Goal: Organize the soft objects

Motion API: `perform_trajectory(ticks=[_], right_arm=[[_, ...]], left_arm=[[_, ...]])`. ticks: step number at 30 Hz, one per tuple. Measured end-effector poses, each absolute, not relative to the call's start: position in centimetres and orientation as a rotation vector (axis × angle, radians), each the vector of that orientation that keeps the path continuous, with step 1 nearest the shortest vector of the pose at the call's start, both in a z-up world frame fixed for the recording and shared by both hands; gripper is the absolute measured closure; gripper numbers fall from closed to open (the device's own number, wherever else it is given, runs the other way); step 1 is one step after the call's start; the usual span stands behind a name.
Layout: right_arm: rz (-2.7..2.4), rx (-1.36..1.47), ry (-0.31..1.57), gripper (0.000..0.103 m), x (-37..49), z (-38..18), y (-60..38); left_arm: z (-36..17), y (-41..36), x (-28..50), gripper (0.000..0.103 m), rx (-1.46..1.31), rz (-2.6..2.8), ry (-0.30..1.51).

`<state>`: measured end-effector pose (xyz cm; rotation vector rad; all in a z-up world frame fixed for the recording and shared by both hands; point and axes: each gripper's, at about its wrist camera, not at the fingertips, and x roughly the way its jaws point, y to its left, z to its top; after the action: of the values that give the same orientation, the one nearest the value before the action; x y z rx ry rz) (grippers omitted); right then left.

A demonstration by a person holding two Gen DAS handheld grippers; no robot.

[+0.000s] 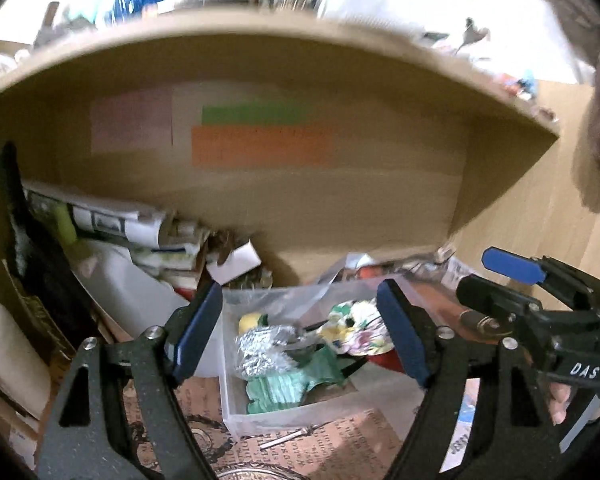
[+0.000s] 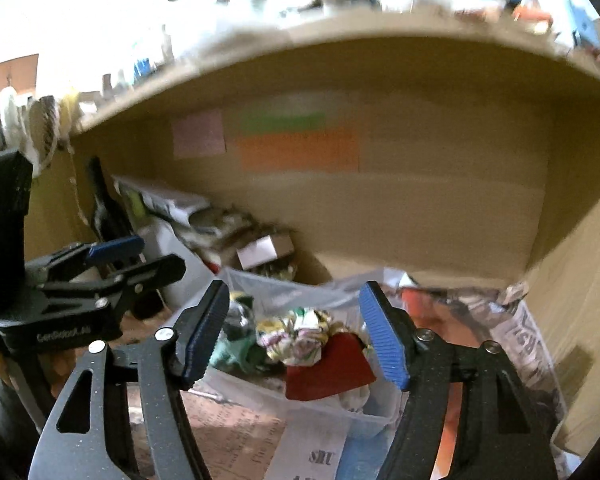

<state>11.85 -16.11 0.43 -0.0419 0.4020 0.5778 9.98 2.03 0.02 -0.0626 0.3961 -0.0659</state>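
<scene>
Bin: I saw the clear plastic bin (image 1: 236, 412) holding crumpled soft cloths (image 2: 300, 340).
Left gripper (image 1: 300, 328): fingers wide apart, empty, above the bin.
Right gripper (image 2: 296, 332): fingers apart, empty, above the bin.

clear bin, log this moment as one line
left gripper: open, empty | right gripper: open, empty | clear bin: holds green cloth, floral cloth, red cloth

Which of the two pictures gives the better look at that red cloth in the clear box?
The right wrist view: the red cloth lies in full sight at the box's near edge. The left wrist view shows only a red sliver, mostly behind the flowered cloth.
</scene>
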Motion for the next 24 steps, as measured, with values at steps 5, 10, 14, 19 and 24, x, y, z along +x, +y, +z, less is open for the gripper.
perform_trajectory(ticks=[5, 10, 14, 19, 24], right_arm=[[0.584, -0.017, 0.335, 0.026, 10.1, 1.8, -16.9], [0.578, -0.006, 0.289, 0.018, 8.8, 2.5, -17.3], [0.574, -0.006, 0.28, 0.013, 8.1, 2.6, -17.4], [0.568, -0.002, 0.266, 0.004, 7.5, 2.6, -17.7], [0.562, 0.008, 0.258, 0.0, 7.3, 2.7, -17.9]], left_arm=[[1.6, 1.3, 7.2, 0.013, -0.034, -0.055, 0.311], [2.3, 1.1, 5.7, 0.008, -0.03, -0.062, 0.268], [2.6, 0.9, 4.7, 0.002, -0.03, -0.06, 0.251], [2.8, 0.8, 4.0, 0.001, -0.031, -0.054, 0.24], [2.8, 1.0, 3.9, 0.0, -0.036, -0.051, 0.238]])
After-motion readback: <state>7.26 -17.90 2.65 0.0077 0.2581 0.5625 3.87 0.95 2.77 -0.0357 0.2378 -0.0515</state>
